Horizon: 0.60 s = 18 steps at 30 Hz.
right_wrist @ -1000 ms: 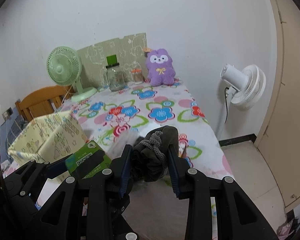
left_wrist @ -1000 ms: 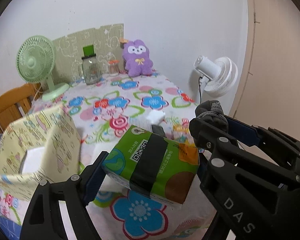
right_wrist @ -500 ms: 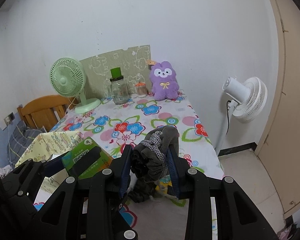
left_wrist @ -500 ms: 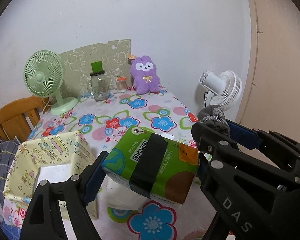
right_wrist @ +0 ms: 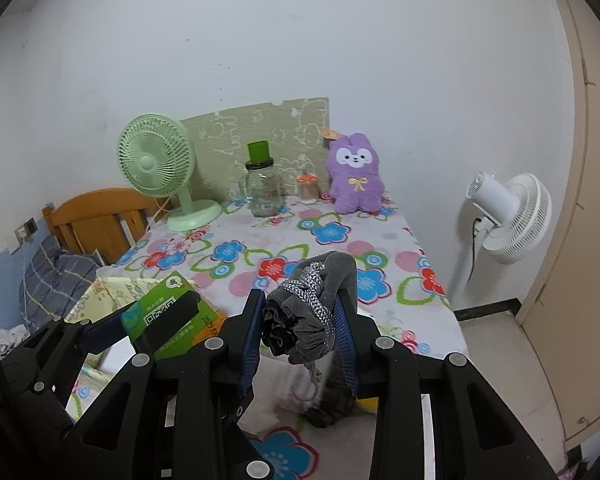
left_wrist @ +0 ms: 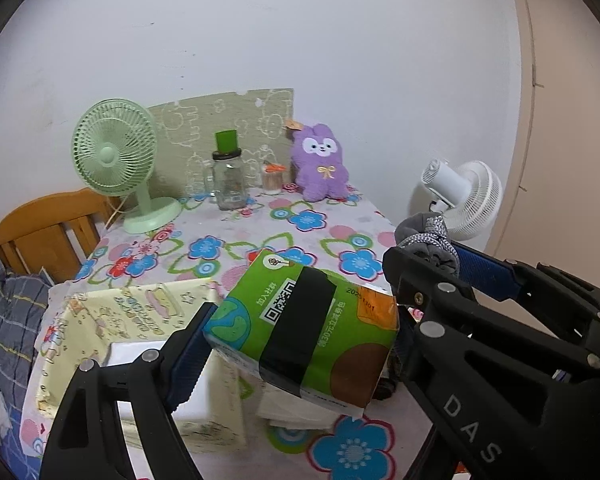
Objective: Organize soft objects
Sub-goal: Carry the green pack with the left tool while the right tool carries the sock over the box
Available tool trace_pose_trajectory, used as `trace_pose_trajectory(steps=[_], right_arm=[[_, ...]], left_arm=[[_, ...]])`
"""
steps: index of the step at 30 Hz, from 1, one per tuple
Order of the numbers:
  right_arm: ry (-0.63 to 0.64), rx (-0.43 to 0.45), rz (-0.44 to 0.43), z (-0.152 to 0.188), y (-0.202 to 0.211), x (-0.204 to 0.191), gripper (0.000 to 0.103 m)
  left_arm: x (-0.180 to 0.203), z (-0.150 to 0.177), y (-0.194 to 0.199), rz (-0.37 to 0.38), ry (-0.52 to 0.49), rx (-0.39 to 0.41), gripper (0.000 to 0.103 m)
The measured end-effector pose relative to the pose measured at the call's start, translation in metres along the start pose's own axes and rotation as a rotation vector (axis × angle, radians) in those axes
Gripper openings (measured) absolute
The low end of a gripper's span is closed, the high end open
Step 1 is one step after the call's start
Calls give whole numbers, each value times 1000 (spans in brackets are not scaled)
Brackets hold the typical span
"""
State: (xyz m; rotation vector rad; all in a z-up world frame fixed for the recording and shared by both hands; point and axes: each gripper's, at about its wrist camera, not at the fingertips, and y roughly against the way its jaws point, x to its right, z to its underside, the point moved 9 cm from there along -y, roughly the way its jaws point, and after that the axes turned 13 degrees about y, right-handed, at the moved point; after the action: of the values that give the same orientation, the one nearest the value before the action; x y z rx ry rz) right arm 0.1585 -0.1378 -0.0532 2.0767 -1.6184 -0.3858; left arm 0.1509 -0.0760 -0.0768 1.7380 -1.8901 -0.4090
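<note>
In the lower centre of the left wrist view, the left gripper (left_wrist: 300,336) is clamped on a green tissue pack (left_wrist: 304,328), its blue-padded fingers pressing the pack's left and right ends. The pack hangs tilted above the flowered tablecloth (left_wrist: 260,236), with a black band across its middle beside a QR code. Below and left of it sits a pale yellow printed box (left_wrist: 112,320), open at the top, with a white item showing inside. Under the pack lies some white tissue on the cloth.

In the lower centre of the right wrist view, the right gripper (right_wrist: 300,328) is squeezed on a rolled grey cloth bundle (right_wrist: 312,304), which fills the gap between the blue pads and bulges out above the fingertips. More grey fabric lies below it, but that part is blurred. The same bundle appears at the right of the left wrist view, just above the other gripper's black frame.

At the far end of the table, in the upper middle of both views, stand a green desk fan (left_wrist: 116,160), a glass jar with a green lid (left_wrist: 229,176) and a purple plush bunny (left_wrist: 322,164). A white floor fan (right_wrist: 508,216) stands off the table to the right, and a wooden chair (right_wrist: 96,216) shows at the left.
</note>
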Motion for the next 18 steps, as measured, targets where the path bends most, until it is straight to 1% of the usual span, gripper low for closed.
trace_pose_trajectory(steps=[5,10,14,18], right_arm=[[5,2,-30,-10,-6,-18,38],[-2,-17,-59,-15,-16,-33,38],[17,-24,-78,-20,-22,-48,38],[38,-28,-103,-28,-29,-66,38]], left_arm=[[-21,-8,2,-20,20,7,86],[-39,-12,0,-31,40,0,86],[-55,-15,-1,-41,56,-4,86],[-75,-21,-5,-69,60,-9,86]])
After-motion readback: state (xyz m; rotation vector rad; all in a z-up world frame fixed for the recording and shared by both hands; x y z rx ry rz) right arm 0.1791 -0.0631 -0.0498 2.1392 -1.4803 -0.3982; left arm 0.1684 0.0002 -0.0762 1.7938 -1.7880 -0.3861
